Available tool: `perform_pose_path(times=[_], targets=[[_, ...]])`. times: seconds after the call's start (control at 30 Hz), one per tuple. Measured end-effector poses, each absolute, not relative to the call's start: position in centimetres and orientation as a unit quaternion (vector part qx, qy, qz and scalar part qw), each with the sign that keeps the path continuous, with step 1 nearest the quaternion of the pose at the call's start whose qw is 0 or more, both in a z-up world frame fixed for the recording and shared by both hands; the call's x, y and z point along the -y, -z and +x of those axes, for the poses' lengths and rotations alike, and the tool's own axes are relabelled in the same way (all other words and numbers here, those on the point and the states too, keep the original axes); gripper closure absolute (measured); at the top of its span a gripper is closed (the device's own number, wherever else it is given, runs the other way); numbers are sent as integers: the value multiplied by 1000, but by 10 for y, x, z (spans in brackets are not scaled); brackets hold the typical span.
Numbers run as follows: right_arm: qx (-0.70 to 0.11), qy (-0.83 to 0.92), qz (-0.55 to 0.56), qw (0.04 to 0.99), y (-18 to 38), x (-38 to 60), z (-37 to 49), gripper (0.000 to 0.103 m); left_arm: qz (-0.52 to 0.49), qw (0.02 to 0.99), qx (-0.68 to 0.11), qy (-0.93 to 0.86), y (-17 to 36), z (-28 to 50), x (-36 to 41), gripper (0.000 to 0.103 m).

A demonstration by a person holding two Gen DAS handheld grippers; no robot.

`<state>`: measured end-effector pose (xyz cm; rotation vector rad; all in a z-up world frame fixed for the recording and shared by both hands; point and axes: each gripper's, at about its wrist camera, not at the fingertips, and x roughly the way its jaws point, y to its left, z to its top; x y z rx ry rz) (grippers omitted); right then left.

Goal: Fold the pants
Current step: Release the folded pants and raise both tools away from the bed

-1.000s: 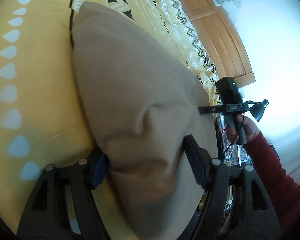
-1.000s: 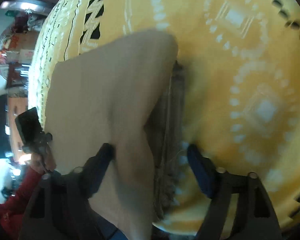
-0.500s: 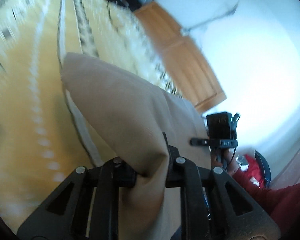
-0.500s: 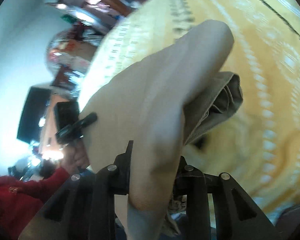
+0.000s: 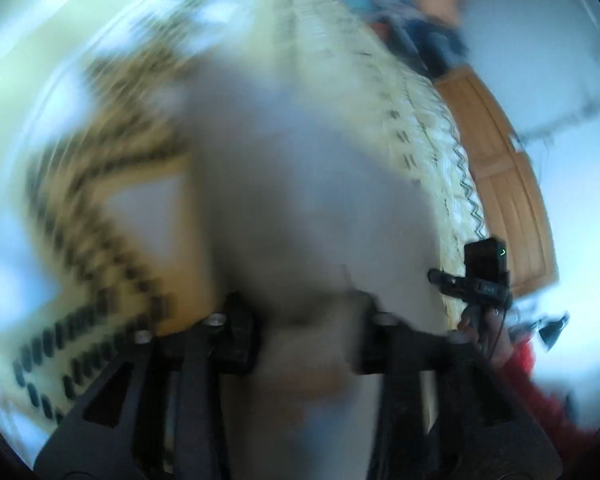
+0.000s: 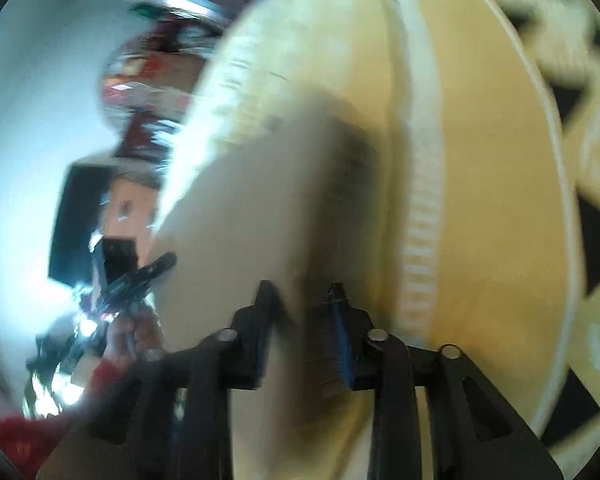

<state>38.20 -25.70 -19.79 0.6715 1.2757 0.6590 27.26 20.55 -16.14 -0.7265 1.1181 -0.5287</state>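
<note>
The beige pants point(image 5: 300, 208) lie on the yellow patterned bedspread point(image 5: 112, 232), with one end lifted between the two grippers. Both views are strongly blurred. My left gripper point(image 5: 306, 320) is shut on a bunch of the pants' fabric. My right gripper point(image 6: 306, 312) is shut on the pants point(image 6: 260, 208) too, with cloth pinched between its blue pads point(image 6: 342, 332). The right gripper's body point(image 5: 484, 276) shows at the right in the left wrist view. The left gripper's body point(image 6: 128, 276) shows at the left in the right wrist view.
The bedspread point(image 6: 492, 200) carries black triangle and zigzag patterns. A wooden door point(image 5: 500, 184) stands past the bed's far side. A red sleeve point(image 5: 540, 392) and a dark screen point(image 6: 76, 220) with room clutter are off the bed's edge.
Both grippers closed on the pants from open a second ago. They have since lifted and swung the held end forward over the bed, blurring both views.
</note>
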Motion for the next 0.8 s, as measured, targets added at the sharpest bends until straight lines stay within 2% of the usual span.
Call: perform_pose_path(times=[0.03, 0.1, 0.13, 0.27, 0.33, 0.37, 0.4, 0.43, 0.47, 0.5, 0.53, 0.6, 0.8], targets=[[-572, -295, 312, 699, 204, 260, 381, 63, -347, 753, -502, 246, 161, 268, -207, 61], [-562, -282, 301, 717, 191, 264, 372, 49, -329, 768, -494, 239, 143, 258, -208, 59], [-560, -273, 277, 731, 181, 261, 369, 45, -319, 778, -486, 237, 133, 252, -209, 59], [-519, -224, 157, 810, 108, 238, 329, 44, -271, 839, -436, 180, 85, 224, -225, 57], [-491, -181, 93, 847, 75, 228, 301, 42, -193, 886, -402, 125, 49, 203, -217, 54], [-472, -158, 58, 865, 57, 218, 286, 42, -165, 902, -383, 108, 35, 195, -215, 50], [-449, -134, 29, 883, 37, 202, 267, 41, -140, 920, -354, 93, 12, 182, -211, 35], [-435, -119, 15, 892, 24, 194, 257, 33, -124, 932, -332, 80, -4, 171, -207, 24], [-414, -97, 0, 905, 8, 181, 242, 19, -104, 945, -303, 64, -25, 157, -202, 4], [-387, -81, -6, 918, -9, 166, 224, 15, -87, 955, -279, 57, -40, 152, -201, 0], [-371, -77, -8, 925, -21, 149, 215, 10, -71, 963, -256, 50, -55, 143, -196, 0], [-346, -61, -18, 936, -47, 125, 193, 9, -43, 976, -212, 33, -81, 131, -191, 0], [-283, -34, -32, 958, -112, 93, 136, 1, -32, 987, -155, -30, -128, 109, -187, 0]])
